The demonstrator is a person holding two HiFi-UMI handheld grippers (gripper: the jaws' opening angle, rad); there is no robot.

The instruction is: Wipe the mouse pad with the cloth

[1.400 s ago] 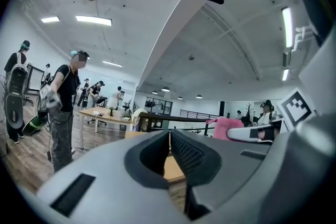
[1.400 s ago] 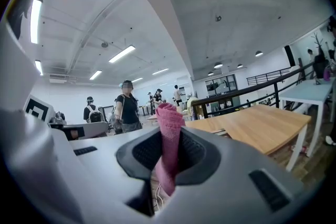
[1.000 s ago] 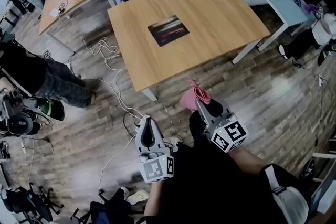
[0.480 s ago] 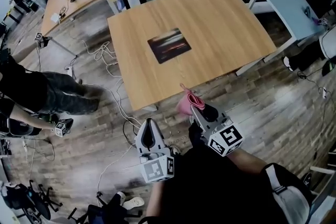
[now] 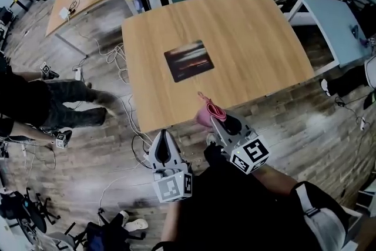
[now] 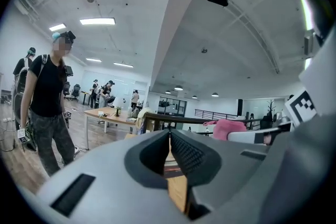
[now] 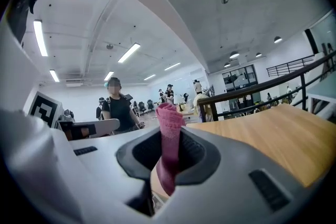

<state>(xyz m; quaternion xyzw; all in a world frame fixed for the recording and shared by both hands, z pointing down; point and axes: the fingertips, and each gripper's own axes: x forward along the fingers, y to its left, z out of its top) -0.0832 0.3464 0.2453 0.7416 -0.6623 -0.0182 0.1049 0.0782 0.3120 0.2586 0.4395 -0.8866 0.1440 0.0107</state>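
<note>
Two tools show low in the head view, both off the near edge of the wooden tabletop (image 5: 252, 38) and above the wooden floor (image 5: 305, 126). The right tool (image 5: 215, 119) is clenched on a pink cloth (image 5: 205, 112); in the right gripper view the rolled cloth (image 7: 168, 123) stands upright between the jaws of the right tool (image 7: 170, 136) and sticks out past their tips. The left tool (image 5: 163, 136) holds nothing: in the left gripper view the jaws of the left tool (image 6: 169, 136) meet at their tips with only a thin slit lower down. The cloth hangs just over the near edge of the tabletop, apart from the dark mouse pad (image 5: 188, 60), which lies flat near the middle of the tabletop. A person (image 5: 35, 104) in dark clothes stands on the floor to the left, and pale cables (image 5: 117, 59) trail on the floor beside the tabletop's left edge.
</note>
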